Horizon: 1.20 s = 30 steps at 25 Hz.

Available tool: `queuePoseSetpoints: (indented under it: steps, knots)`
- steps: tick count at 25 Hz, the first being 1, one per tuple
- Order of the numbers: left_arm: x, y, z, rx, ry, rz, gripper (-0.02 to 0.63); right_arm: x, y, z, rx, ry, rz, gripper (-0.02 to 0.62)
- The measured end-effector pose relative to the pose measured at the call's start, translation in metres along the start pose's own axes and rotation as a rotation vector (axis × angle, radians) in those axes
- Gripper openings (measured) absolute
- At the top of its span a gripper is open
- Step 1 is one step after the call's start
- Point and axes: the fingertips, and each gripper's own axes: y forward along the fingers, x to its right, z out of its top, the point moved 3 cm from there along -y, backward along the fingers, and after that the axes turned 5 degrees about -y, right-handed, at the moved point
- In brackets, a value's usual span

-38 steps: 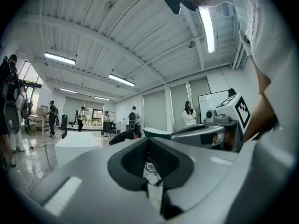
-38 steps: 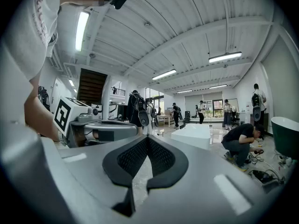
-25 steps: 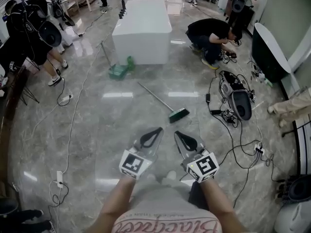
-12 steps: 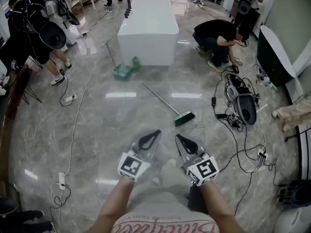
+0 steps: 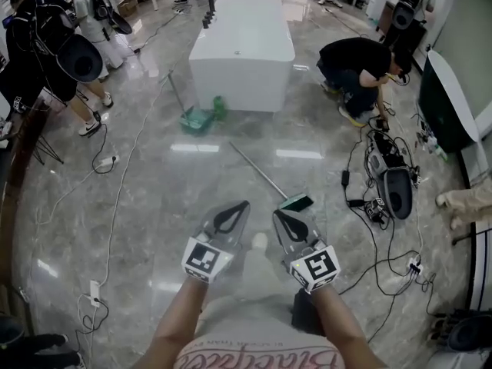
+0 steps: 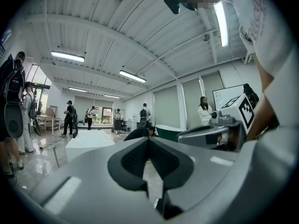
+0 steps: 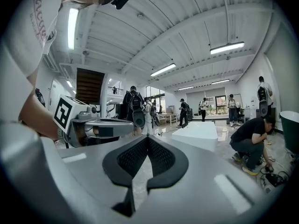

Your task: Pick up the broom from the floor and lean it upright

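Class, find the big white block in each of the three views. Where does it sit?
Head view: white block, top centre.
Left gripper view: white block, left of centre.
Right gripper view: white block, right of centre.
Shared landmark: the crouching person in black.

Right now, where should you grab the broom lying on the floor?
Probably the thin handle, just above the green head. It lies flat on the floor, so come down from above with jaws set across the stick. The right gripper is nearest, but it is shut and must open first.
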Motion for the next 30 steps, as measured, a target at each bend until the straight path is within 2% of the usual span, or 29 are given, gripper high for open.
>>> queuePoseSetpoints:
  steps: [9,15,20,24,30]
  knots:
    - [-0.081,0.100,0.014,-0.016,-0.006,0.045,0.000,0.108,0.086,0.013,0.004,-0.001,0.029,0.002]
    - [-0.120,0.126,0.002,-0.059,-0.034,0.042,0.000,0.138,0.132,0.010,-0.010,0.015,0.037,0.002]
    - [-0.175,0.146,-0.007,-0.078,-0.056,0.042,0.000,0.155,0.182,-0.001,-0.046,0.043,0.024,0.002]
    - [-0.219,0.170,-0.009,-0.084,-0.070,-0.005,0.000,0.170,0.223,-0.004,-0.076,0.040,-0.006,0.002]
    - [-0.253,0.215,-0.020,-0.142,-0.022,-0.156,0.000,0.190,0.265,-0.017,-0.137,-0.048,-0.012,0.002]
